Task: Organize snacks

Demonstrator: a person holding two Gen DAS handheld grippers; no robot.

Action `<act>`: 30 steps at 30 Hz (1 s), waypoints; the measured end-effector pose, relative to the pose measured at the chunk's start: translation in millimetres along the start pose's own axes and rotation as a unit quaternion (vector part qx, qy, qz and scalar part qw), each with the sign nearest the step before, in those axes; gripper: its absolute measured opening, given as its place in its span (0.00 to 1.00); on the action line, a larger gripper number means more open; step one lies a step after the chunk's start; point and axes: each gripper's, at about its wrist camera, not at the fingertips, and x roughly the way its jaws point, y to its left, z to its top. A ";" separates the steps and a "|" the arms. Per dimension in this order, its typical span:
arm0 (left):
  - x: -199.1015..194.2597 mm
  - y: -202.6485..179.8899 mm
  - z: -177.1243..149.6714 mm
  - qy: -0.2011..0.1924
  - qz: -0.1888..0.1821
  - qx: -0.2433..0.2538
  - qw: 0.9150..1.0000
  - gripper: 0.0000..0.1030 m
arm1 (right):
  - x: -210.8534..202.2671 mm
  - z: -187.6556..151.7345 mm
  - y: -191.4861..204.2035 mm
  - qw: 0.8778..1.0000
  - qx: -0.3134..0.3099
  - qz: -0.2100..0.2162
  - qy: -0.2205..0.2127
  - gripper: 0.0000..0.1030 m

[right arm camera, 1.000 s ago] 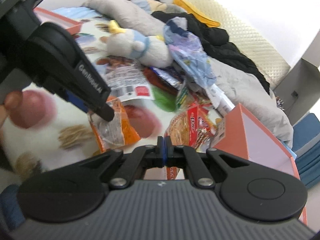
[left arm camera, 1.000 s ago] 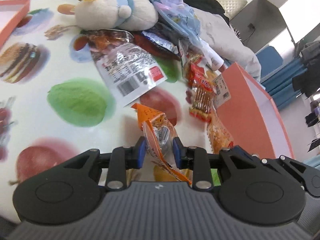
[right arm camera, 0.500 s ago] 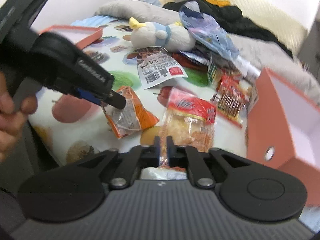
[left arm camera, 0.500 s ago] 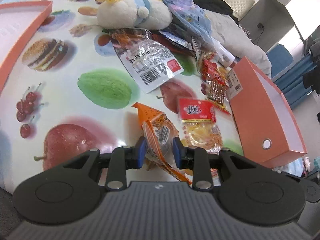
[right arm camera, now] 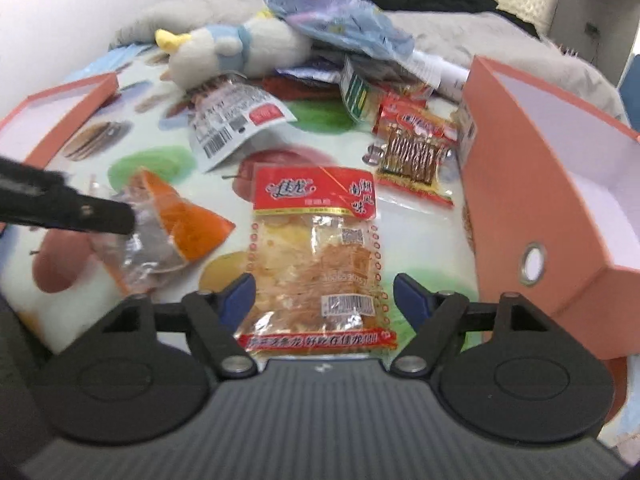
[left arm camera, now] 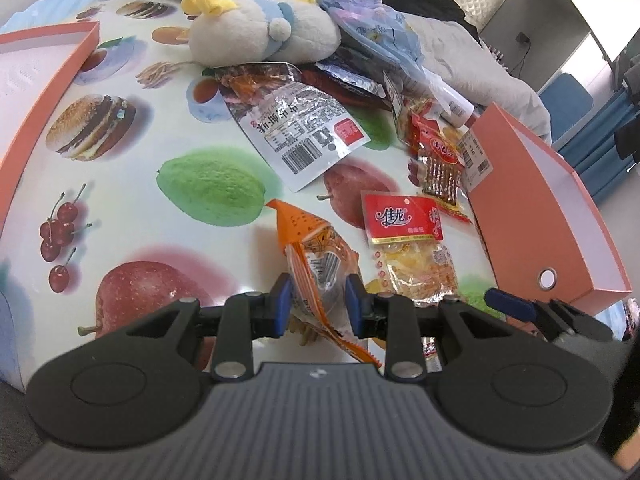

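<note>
My left gripper [left arm camera: 315, 305] is shut on an orange snack packet [left arm camera: 316, 256] and holds it above the fruit-print tablecloth. In the right wrist view that packet [right arm camera: 176, 224] hangs from a left finger at the left. My right gripper [right arm camera: 324, 294] is open, its fingers on either side of a red-topped clear snack bag [right arm camera: 316, 256] that lies flat on the table; that bag also shows in the left wrist view [left arm camera: 408, 248]. Whether the pads touch the bag I cannot tell.
An open orange box [right arm camera: 532, 184] stands on the right, another orange box [left arm camera: 36, 92] on the left. A white-label packet [left arm camera: 300, 128], a red biscuit packet [right arm camera: 416, 148], a plush toy [left arm camera: 256, 32] and a crumpled plastic bag [right arm camera: 336, 16] lie behind.
My right gripper has opened wide and let go of the red-topped bag, which now lies flat between its fingers. My left gripper has drawn back with the orange packet.
</note>
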 end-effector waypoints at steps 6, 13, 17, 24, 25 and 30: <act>2.2 -4.2 -3.9 0.002 0.006 0.003 1.000 0.32 | 25.7 0.4 -10.9 0.999 0.020 0.014 0.029 0.77; 7.4 -9.8 -3.0 0.001 0.008 0.008 1.000 0.32 | 28.8 2.2 -11.1 0.999 0.010 0.031 0.041 0.58; 7.8 -12.5 -2.3 -0.003 0.010 0.007 1.000 0.32 | 24.4 4.7 -5.2 0.999 -0.005 0.027 0.043 0.37; -2.6 -20.1 5.4 -0.018 0.012 0.005 1.000 0.31 | 3.8 15.0 -12.9 0.999 0.026 0.012 0.023 0.26; -4.4 -21.8 7.0 -0.020 0.013 0.005 1.000 0.31 | -0.8 17.4 -14.7 0.999 0.030 0.012 0.019 0.26; -18.0 -33.5 19.2 -0.034 0.006 0.007 0.999 0.31 | -27.4 32.7 -24.8 0.999 0.047 0.010 0.000 0.26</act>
